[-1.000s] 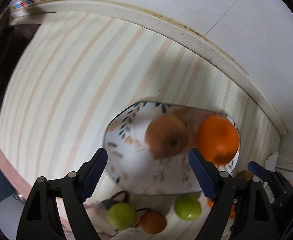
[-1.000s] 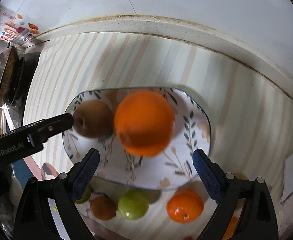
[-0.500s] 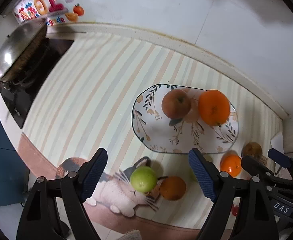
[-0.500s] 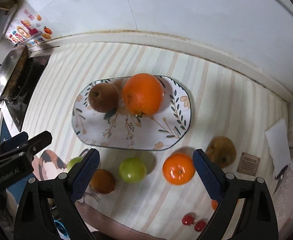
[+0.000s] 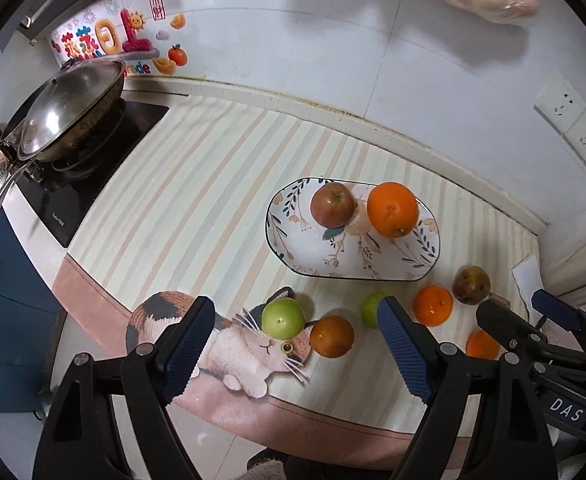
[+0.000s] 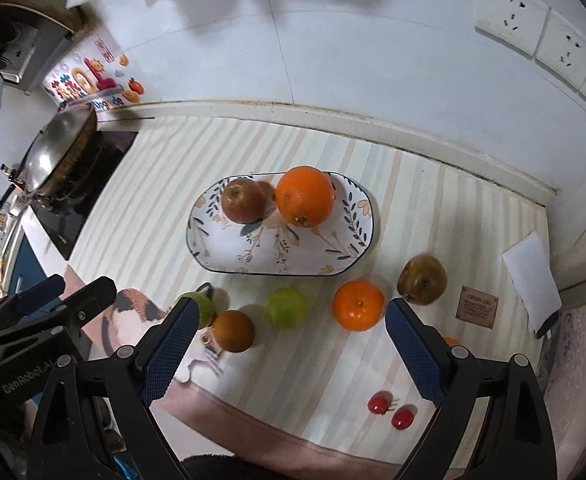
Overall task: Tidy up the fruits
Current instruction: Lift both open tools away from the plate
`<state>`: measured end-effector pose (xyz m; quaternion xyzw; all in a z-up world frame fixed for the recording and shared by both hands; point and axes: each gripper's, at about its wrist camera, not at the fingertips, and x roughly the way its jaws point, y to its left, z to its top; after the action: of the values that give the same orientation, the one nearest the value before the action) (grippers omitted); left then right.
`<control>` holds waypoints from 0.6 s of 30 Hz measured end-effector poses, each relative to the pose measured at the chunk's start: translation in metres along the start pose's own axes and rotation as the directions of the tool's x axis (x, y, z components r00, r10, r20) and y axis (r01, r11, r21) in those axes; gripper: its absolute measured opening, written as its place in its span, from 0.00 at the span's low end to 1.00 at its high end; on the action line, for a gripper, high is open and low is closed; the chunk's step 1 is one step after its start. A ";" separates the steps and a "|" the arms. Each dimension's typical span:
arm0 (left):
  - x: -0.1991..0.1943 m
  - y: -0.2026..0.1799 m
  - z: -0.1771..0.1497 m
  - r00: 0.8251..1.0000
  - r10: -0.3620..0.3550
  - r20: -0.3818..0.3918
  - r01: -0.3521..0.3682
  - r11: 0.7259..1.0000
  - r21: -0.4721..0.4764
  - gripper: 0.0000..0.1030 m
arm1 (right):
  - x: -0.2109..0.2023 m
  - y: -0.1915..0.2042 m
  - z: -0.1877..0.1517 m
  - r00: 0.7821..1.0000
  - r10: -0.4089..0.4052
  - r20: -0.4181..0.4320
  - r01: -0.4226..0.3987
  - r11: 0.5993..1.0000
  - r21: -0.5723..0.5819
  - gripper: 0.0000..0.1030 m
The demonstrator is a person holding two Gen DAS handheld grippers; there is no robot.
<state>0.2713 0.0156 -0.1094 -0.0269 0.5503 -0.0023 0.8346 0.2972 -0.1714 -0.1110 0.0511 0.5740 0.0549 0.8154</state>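
Glossy ceramic plate [image 6: 357,240] — shiny metal wok lid [image 5: 65,112] — matt cloth mat [image 6: 413,208].

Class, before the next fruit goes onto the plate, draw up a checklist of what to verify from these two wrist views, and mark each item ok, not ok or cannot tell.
1. Left tool open, holding nothing: ok.
2. Right tool open, holding nothing: ok.
3. Free room on the plate: ok; the apple and the large orange sit along its far side, the near half is bare.
4. Loose fruit reachable on the mat: ok; green apple, mandarin and brown pear lie apart in front of the plate.
5. Tools apart from each other: ok; the left one sits off to the side in the right wrist view.
6. Firmness of the fruit: cannot tell.
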 end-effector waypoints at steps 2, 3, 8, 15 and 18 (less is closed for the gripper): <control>-0.006 -0.001 -0.005 1.000 -0.008 0.008 0.008 1.000 0.000 0.80 | -0.008 -0.002 -0.003 1.000 0.010 0.009 -0.010 1.000 0.008 0.93; -0.008 -0.002 -0.006 1.000 -0.011 0.009 0.011 1.000 0.001 0.80 | -0.011 -0.002 -0.005 1.000 0.016 0.011 -0.016 1.000 0.013 0.93; -0.005 -0.002 -0.013 1.000 -0.009 0.003 0.009 1.000 -0.001 0.81 | -0.017 -0.013 -0.015 0.998 0.059 0.011 -0.060 0.996 0.061 0.93; 0.042 0.005 -0.023 0.995 0.043 -0.088 -0.043 0.999 0.006 0.93 | 0.015 -0.052 -0.025 0.997 0.057 -0.048 -0.049 0.987 0.152 0.93; 0.068 0.014 -0.025 0.988 0.049 -0.144 -0.053 0.998 -0.022 0.93 | 0.036 -0.077 -0.028 0.996 0.044 -0.073 -0.029 0.979 0.203 0.93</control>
<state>0.2743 0.0259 -0.1821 -0.0235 0.6092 0.0243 0.7923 0.2855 -0.2415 -0.1655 0.1419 0.6066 0.0133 0.7821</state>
